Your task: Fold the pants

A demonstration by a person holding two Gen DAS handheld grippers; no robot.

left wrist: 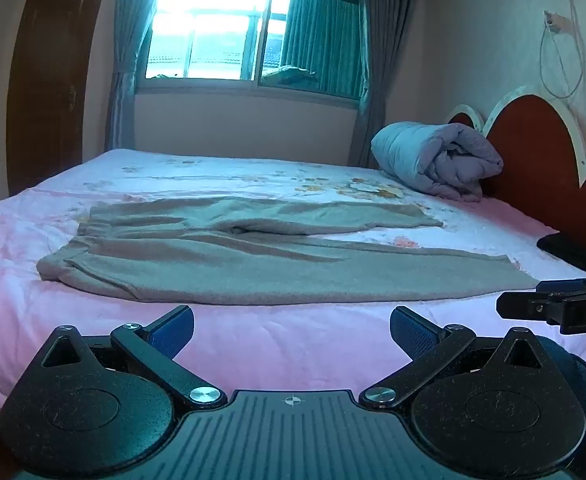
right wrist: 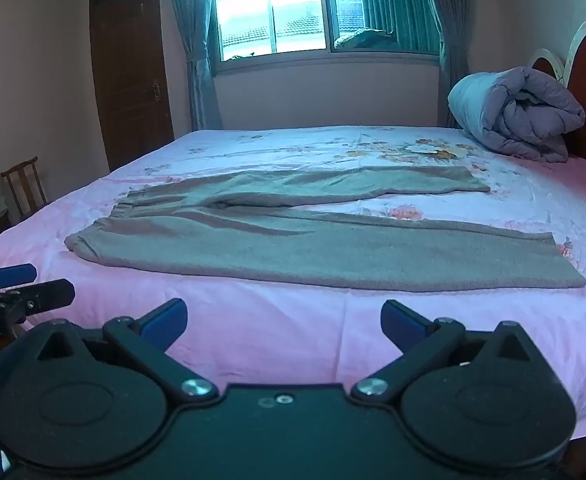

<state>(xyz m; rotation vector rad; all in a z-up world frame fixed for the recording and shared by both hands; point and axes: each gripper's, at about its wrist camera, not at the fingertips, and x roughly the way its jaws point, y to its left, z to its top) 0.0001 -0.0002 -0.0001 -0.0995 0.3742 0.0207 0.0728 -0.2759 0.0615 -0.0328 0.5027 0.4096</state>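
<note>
Across the middle of the bed [left wrist: 253, 344], a pair of grey-brown pants [left wrist: 253, 264] is laid out flat on the pink floral sheet, with the waistband toward the left and the two legs stretched to the right. The legs are parted, the farther one shorter in view, and a strip of sheet is seen between them. Ahead of the left tool [left wrist: 291, 330] the nearer leg is found, a band of bare sheet being left between the blue fingertips and the fabric's edge. The left tool is spread wide and nothing is gripped by it. The right tool [right wrist: 283, 322] is likewise held fully apart and empty, near the bed's front edge, with the pants [right wrist: 313, 252] lying beyond it, untouched. Each tool is glimpsed at the margin of the other's view, side by side. A rolled quilt [right wrist: 517, 116] is propped against the red headboard [left wrist: 533, 148] at the far right corner, well apart from the pants.
</note>
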